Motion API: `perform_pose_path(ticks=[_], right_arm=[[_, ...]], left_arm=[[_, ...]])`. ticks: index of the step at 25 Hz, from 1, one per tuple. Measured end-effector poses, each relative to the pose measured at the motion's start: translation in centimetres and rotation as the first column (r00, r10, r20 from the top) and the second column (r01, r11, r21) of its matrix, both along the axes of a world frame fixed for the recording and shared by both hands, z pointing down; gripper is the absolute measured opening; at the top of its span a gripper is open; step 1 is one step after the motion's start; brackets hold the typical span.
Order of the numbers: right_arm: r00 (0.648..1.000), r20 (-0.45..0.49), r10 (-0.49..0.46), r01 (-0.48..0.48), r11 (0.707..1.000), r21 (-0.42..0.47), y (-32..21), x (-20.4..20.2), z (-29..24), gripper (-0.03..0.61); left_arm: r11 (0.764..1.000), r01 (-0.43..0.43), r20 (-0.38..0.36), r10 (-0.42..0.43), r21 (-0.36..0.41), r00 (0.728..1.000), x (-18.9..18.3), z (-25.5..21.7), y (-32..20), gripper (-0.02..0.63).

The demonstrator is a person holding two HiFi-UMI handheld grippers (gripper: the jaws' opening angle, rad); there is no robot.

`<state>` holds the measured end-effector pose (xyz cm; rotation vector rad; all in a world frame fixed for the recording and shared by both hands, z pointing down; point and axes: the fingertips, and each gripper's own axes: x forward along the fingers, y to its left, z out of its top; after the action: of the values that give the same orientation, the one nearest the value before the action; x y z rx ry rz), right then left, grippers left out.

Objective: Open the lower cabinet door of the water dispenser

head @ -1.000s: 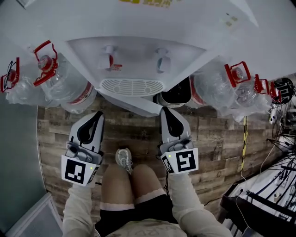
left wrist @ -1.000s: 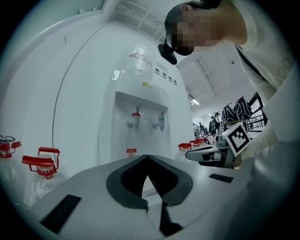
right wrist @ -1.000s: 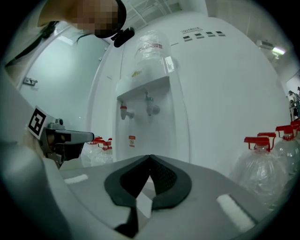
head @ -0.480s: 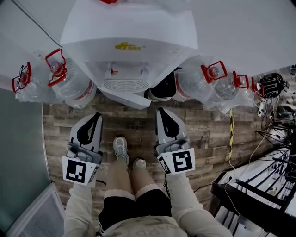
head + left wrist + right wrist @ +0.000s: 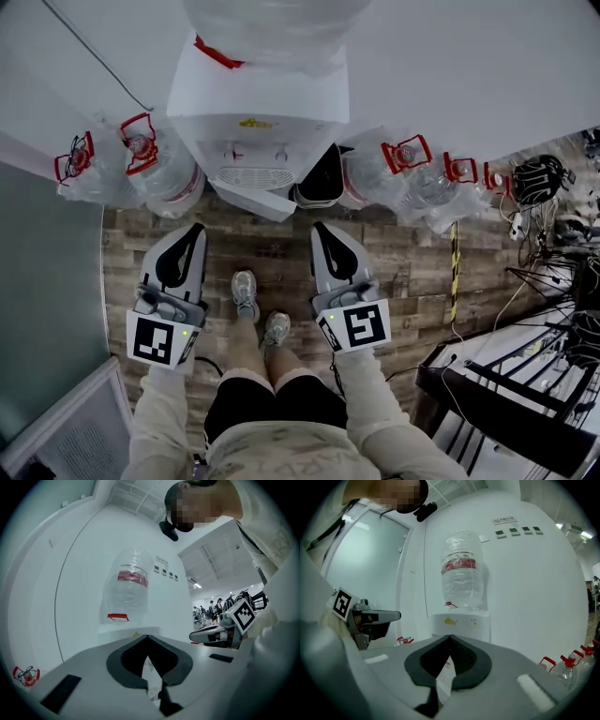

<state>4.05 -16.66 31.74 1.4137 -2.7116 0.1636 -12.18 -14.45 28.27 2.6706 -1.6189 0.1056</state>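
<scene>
The person is standing in front of one water dispenser (image 5: 253, 127), which is backing onto a white wall (image 5: 487, 75). One large clear bottle (image 5: 462, 569) is sitting upside down on top of it. Two taps (image 5: 232, 150) are showing on its front.

At the foot of the dispenser, the lower cabinet door (image 5: 251, 200) is standing open. Its white panel is angling out toward the person, and a dark opening is showing just beside it on the right in the head view.

The person is holding two grippers, one in each hand, both pointing roughly level at the dispenser and well apart from it. The left gripper (image 5: 194, 228) is keeping its jaws together with the tips meeting, and it is gripping nothing. The right gripper (image 5: 321, 228) is showing the same: its jaws are closed on each other and it is carrying nothing. Neither is touching the door.

Five spare bottles (image 5: 159, 178) with red handles are lying on the wooden floor (image 5: 412, 253) against the wall. Two are lying to the left of the dispenser and three to its right. The person's two shoes (image 5: 246, 292) are showing between the grippers. One dark helmet (image 5: 534, 178) is resting at the far right, beyond the last bottle.
</scene>
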Motion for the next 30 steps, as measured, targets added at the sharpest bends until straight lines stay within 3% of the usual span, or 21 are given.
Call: perform_pose_path(ticks=[15, 30], right_arm=[[1.0, 0.029, 0.001, -0.002, 1.0, 0.028, 4.2, 2.3, -11.4, 0.009], [1.0, 0.026, -0.014, 0.013, 0.999, 0.05, 8.0, 3.8, -16.5, 0.009]], left_arm=[[0.998, 0.012, 0.026, -0.013, 0.061, 1.0, 1.2, -12.3, 4.6, 0.003], [0.995, 0.019, 0.024, -0.021, 0.096, 0.999, 3.0, -17.6, 9.0, 0.003]])
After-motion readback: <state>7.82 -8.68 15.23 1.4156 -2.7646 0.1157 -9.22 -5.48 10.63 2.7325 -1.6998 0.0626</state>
